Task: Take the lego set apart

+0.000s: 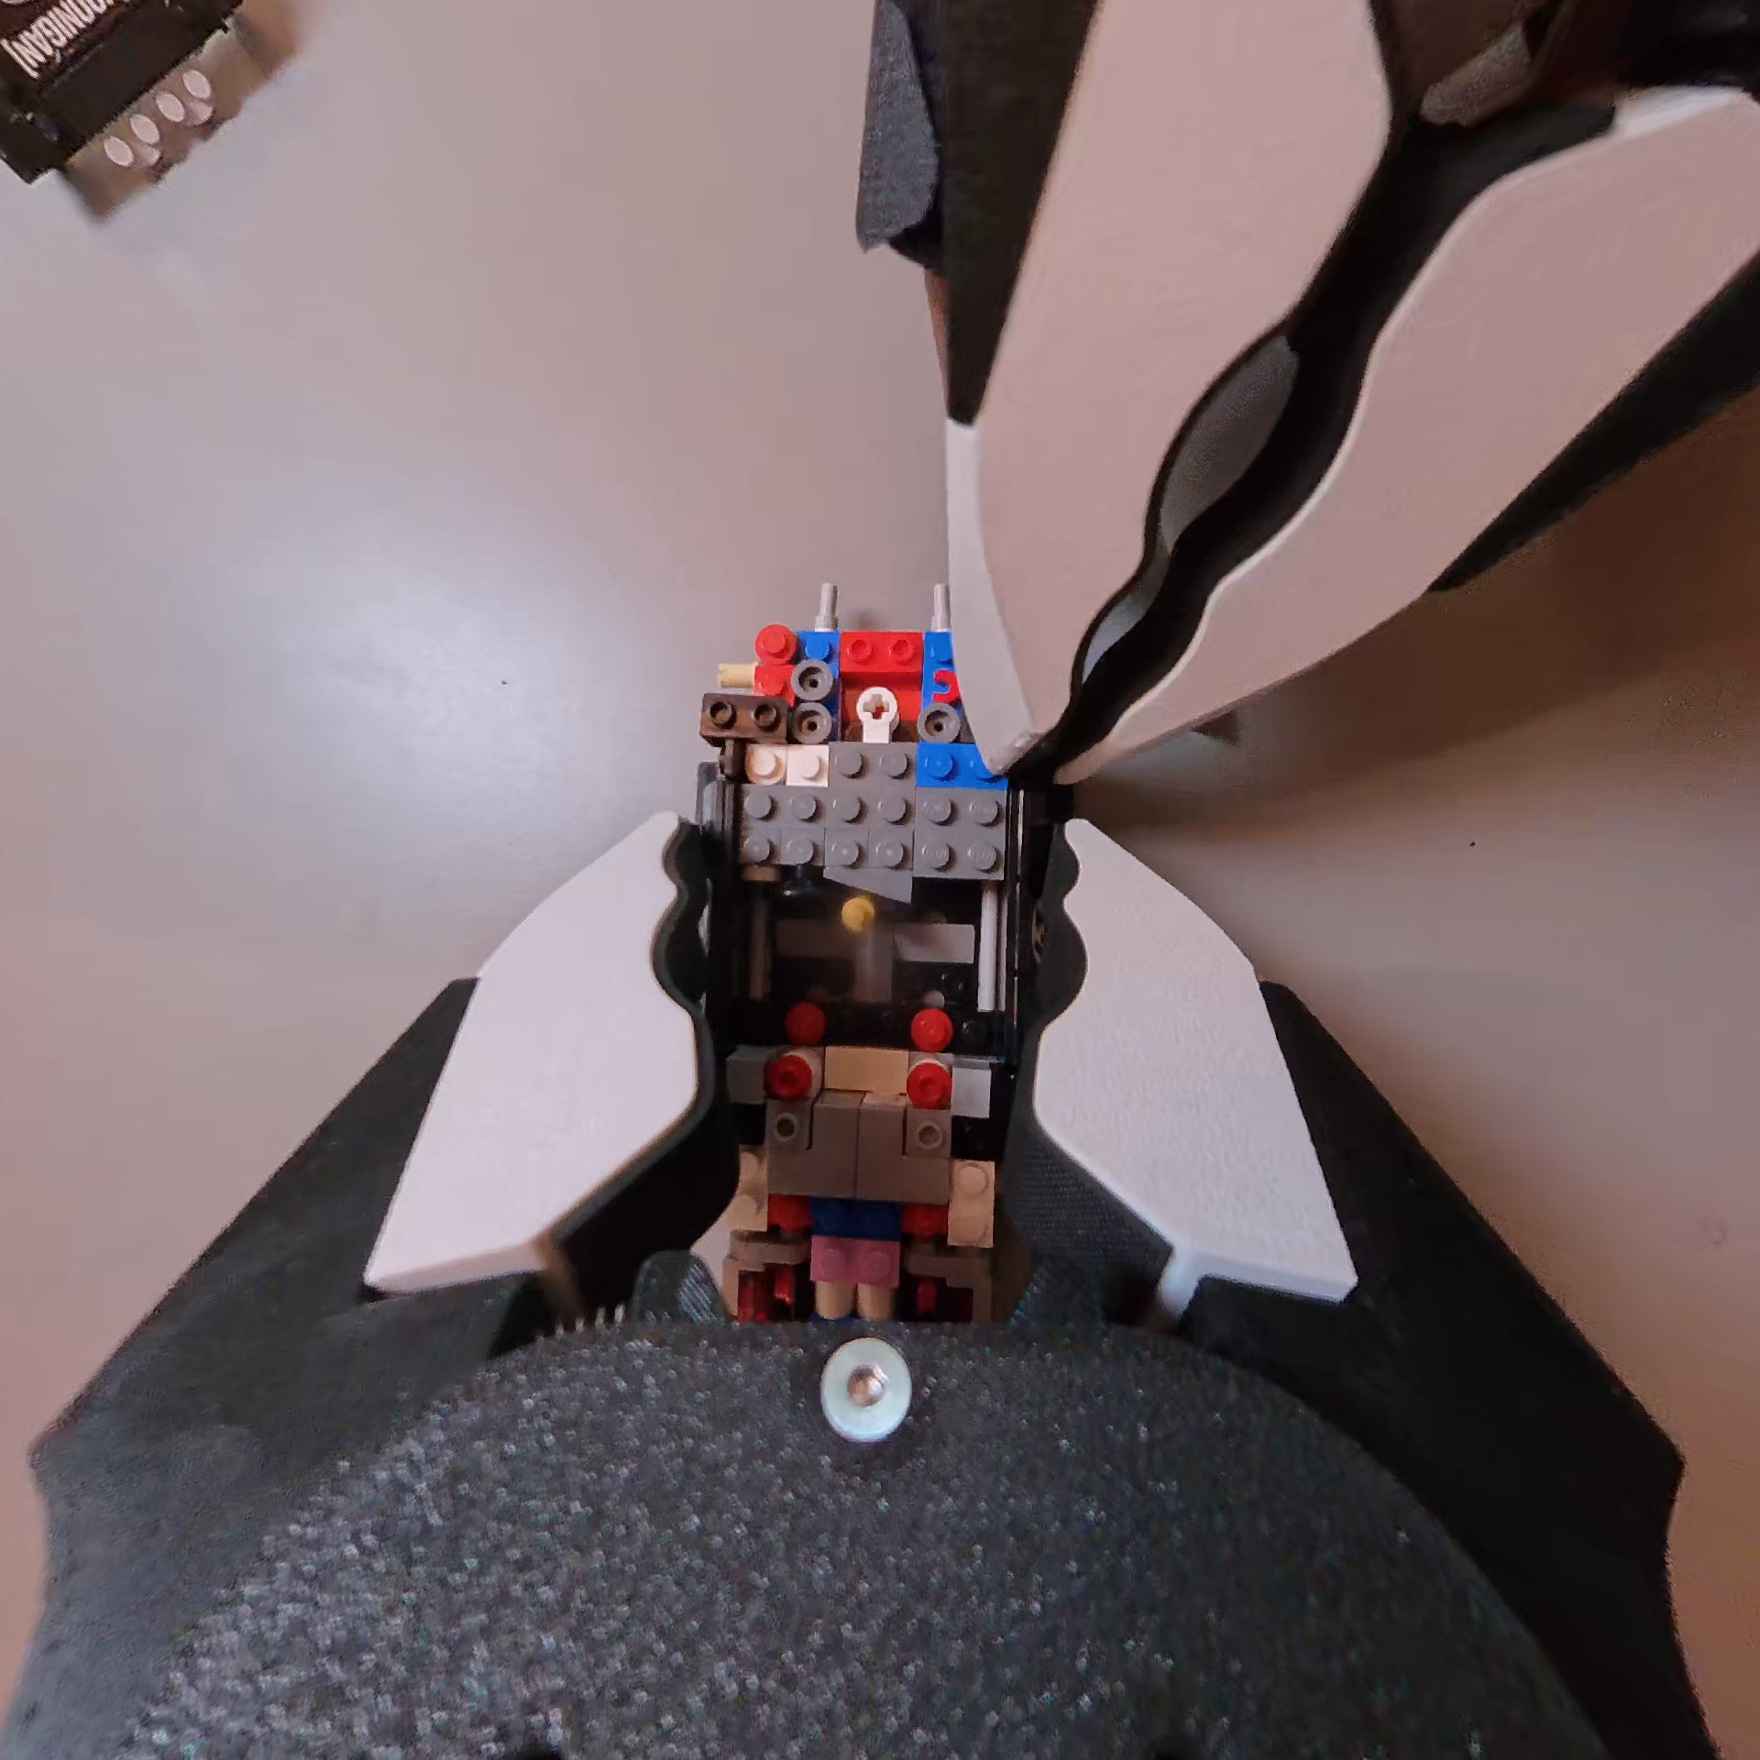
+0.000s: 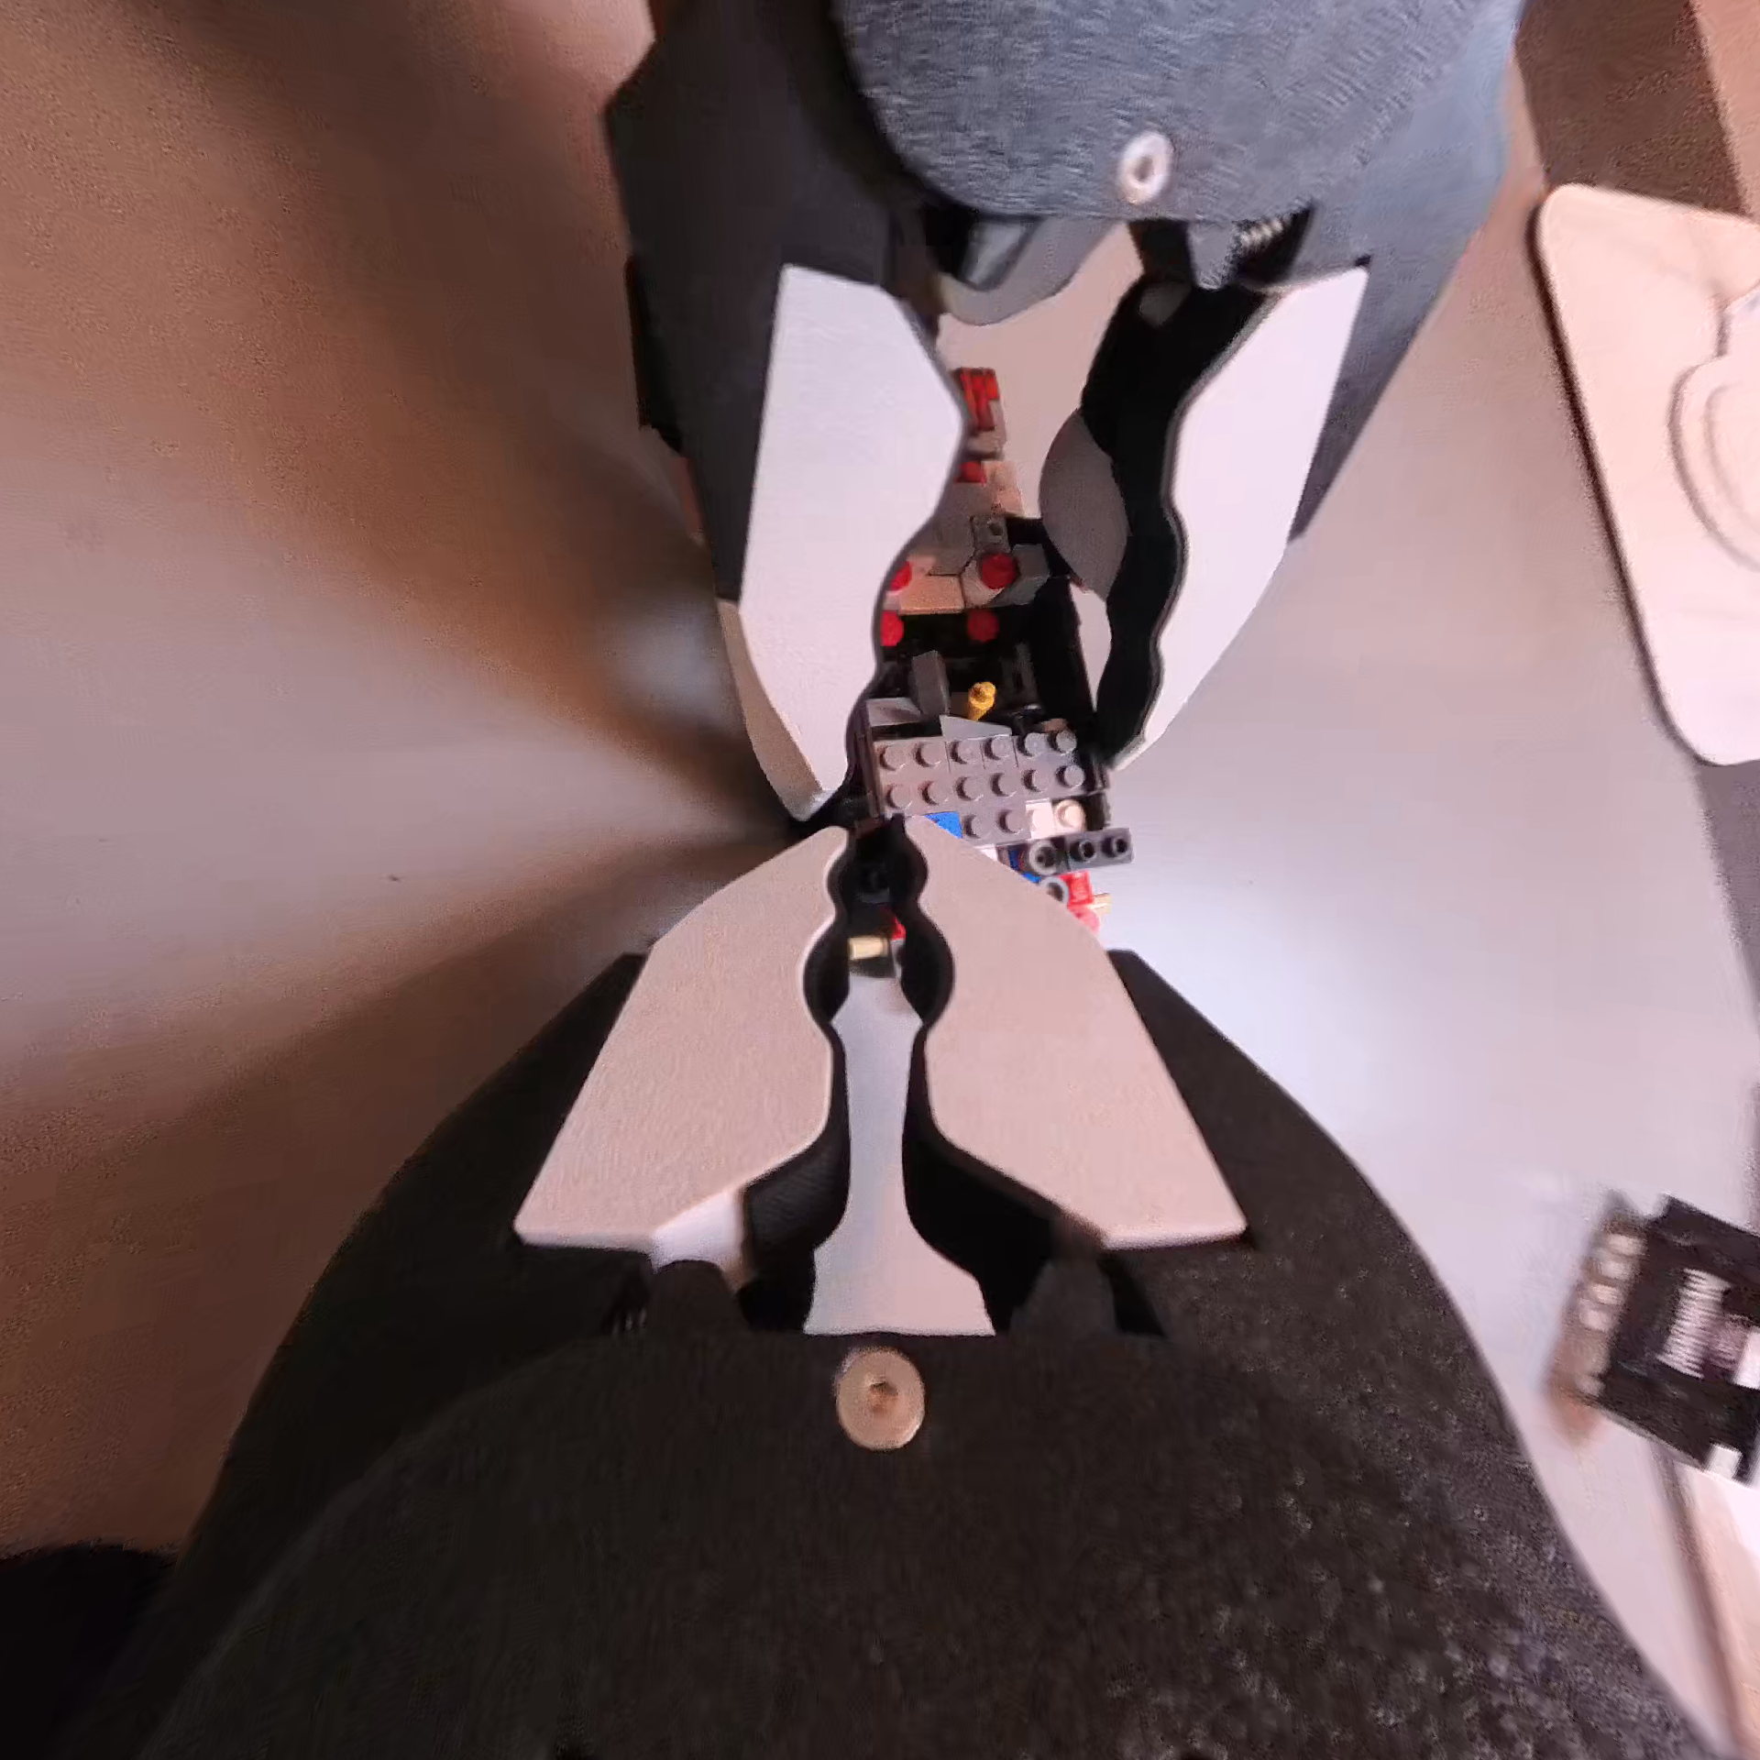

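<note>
A black box (image 1: 114, 86) lies at the far left of the table (image 1: 381, 476). The left claw (image 1: 867, 857) is clenched on the lego set (image 1: 871, 829), which is held above the table. The right claw (image 1: 1033, 762) is pinched on the set's blue corner brick (image 1: 957, 767).

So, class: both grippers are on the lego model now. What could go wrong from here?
1. The right gripper pinches only a small black part at the lego model's corner; it may slip off.
2. The left gripper clamps the model's sides; a hard pull might twist it loose.
3. Small red and blue bricks at the far end could pop off onto the table.
</note>
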`<action>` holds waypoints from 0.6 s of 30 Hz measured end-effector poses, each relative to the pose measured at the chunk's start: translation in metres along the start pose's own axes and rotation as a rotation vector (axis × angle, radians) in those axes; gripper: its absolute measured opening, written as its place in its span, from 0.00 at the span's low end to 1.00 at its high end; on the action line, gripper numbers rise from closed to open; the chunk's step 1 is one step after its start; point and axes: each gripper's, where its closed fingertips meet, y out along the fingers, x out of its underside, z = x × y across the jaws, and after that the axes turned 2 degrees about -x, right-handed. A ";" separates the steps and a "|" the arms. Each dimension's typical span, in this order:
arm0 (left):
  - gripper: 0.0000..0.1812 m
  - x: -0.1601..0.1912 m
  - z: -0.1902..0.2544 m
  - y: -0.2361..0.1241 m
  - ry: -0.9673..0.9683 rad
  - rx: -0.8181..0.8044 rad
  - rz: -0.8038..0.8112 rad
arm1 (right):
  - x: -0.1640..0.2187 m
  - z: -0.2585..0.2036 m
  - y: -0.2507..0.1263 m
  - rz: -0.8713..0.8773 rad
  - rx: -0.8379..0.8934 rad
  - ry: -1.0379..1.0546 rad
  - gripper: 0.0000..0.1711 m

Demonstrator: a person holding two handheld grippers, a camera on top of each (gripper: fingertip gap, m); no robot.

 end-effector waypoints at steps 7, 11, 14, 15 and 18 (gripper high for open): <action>0.38 0.000 0.002 0.000 0.018 0.001 0.004 | -0.008 0.007 -0.009 0.167 -0.068 0.264 0.02; 0.38 -0.001 0.001 0.000 0.016 0.004 0.005 | -0.012 0.002 -0.014 0.219 -0.070 0.294 0.03; 0.38 -0.001 0.001 0.000 0.013 0.003 0.005 | -0.010 -0.001 -0.018 0.254 -0.056 0.310 0.03; 0.38 -0.001 0.001 0.000 0.013 0.002 0.007 | -0.010 -0.002 -0.020 0.268 -0.052 0.313 0.03; 0.38 -0.001 0.001 0.000 0.012 0.003 0.014 | -0.010 -0.005 -0.026 0.319 -0.035 0.331 0.03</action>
